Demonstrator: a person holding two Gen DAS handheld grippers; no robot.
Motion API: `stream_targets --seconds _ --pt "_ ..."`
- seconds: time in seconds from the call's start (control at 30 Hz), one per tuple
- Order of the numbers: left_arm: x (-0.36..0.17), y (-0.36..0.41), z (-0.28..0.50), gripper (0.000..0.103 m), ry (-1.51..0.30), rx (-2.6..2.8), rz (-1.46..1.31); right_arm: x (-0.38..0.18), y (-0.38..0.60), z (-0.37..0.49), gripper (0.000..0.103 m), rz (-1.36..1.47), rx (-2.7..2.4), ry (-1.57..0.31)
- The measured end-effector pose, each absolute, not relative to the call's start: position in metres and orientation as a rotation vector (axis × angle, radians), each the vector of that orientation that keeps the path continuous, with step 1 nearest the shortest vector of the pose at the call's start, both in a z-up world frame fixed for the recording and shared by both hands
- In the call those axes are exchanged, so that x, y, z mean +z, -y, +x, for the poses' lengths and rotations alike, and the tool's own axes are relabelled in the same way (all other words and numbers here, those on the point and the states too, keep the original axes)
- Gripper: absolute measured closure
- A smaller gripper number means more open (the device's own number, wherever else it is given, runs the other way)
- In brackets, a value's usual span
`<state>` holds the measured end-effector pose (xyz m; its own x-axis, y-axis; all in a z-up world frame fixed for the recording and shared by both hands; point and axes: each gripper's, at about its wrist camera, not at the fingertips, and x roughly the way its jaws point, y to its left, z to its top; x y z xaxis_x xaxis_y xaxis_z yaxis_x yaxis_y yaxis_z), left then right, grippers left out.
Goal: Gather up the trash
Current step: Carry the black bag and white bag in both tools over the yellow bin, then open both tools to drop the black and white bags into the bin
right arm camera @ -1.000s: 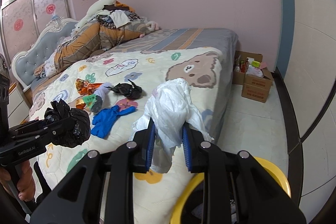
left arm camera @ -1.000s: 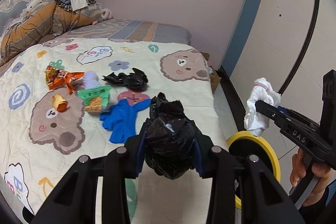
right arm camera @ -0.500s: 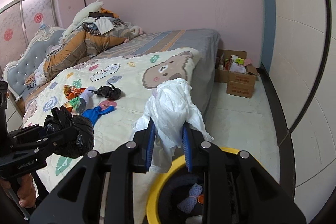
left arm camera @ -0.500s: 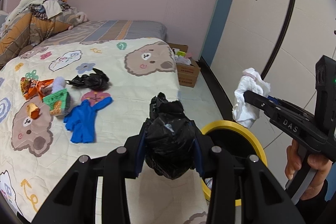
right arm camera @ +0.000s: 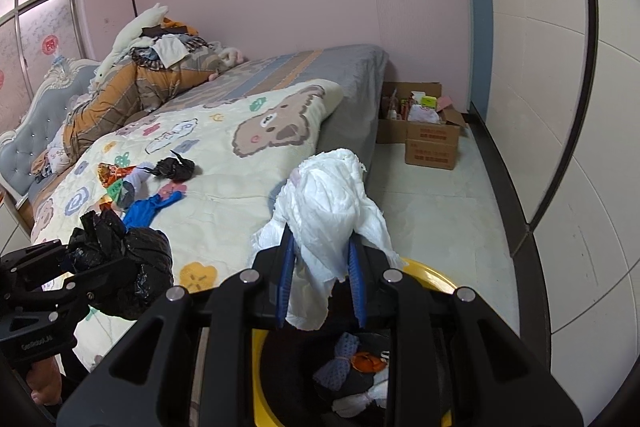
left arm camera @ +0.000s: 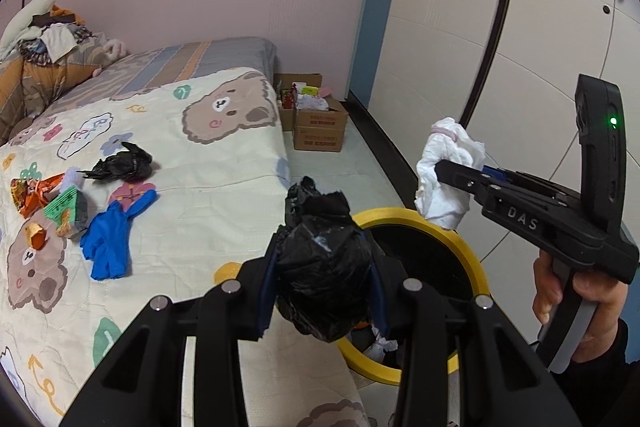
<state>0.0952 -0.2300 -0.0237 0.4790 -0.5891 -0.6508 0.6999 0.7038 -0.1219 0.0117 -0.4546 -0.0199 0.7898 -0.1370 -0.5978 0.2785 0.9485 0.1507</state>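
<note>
My left gripper is shut on a crumpled black plastic bag and holds it at the near rim of a yellow-rimmed trash bin. My right gripper is shut on a crumpled white tissue above the same bin; the tissue also shows in the left wrist view. The bin holds several pieces of trash. On the bed lie a blue glove, another black bag, orange and green wrappers.
The bed with a bear-print quilt fills the left. Cardboard boxes stand on the floor at the bed's far corner. A white panelled wall runs on the right. A heap of clothes lies at the bed's head.
Both grippers have swung right, away from the bed, with their loads. The bin has come under them and its inside now shows.
</note>
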Motion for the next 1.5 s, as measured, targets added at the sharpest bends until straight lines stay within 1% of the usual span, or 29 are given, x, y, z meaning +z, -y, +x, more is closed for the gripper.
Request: stream_targets --seconds 0.53,0.73,0.77,0.83,0.9,0.97,1.03,1.1,1.2,1.27,1.4,1.5 --pt "-0.05 0.263 0.072 0.067 -0.771 -0.862 0.245 -0.045 0.48 -0.009 0.078 0.281 -0.264 -0.696" --pt "-0.058 0.268 0.062 0.066 -0.789 -0.888 0.258 -0.059 0.489 -0.012 0.076 0.327 -0.253 -0.743" --pt "-0.058 0.268 0.061 0.066 -0.79 -0.893 0.257 -0.06 0.49 -0.012 0.073 0.328 -0.255 -0.748" --pt "-0.059 0.267 0.059 0.064 -0.792 -0.9 0.255 -0.062 0.492 -0.013 0.067 0.331 -0.265 -0.754" --pt "-0.057 0.266 0.058 0.06 -0.788 -0.903 0.251 -0.063 0.495 -0.014 0.06 0.342 -0.27 -0.76" --pt "-0.057 0.266 0.058 0.057 -0.778 -0.895 0.257 -0.065 0.497 -0.016 0.057 0.355 -0.275 -0.769" --pt "-0.056 0.265 0.056 0.055 -0.768 -0.89 0.263 -0.066 0.5 -0.016 0.056 0.356 -0.282 -0.778" --pt "-0.055 0.264 0.055 0.051 -0.771 -0.894 0.259 -0.066 0.501 -0.018 0.053 0.355 -0.291 -0.781" --pt "-0.053 0.261 0.056 0.045 -0.768 -0.894 0.252 -0.067 0.503 -0.019 0.052 0.36 -0.299 -0.786" --pt "-0.051 0.259 0.057 0.043 -0.762 -0.896 0.243 -0.066 0.504 -0.018 0.051 0.362 -0.306 -0.785" --pt "-0.046 0.252 0.06 0.033 -0.75 -0.883 0.214 -0.062 0.505 -0.018 0.049 0.371 -0.314 -0.769" --pt "-0.042 0.244 0.067 0.027 -0.739 -0.866 0.189 -0.057 0.503 -0.016 0.046 0.368 -0.316 -0.749"
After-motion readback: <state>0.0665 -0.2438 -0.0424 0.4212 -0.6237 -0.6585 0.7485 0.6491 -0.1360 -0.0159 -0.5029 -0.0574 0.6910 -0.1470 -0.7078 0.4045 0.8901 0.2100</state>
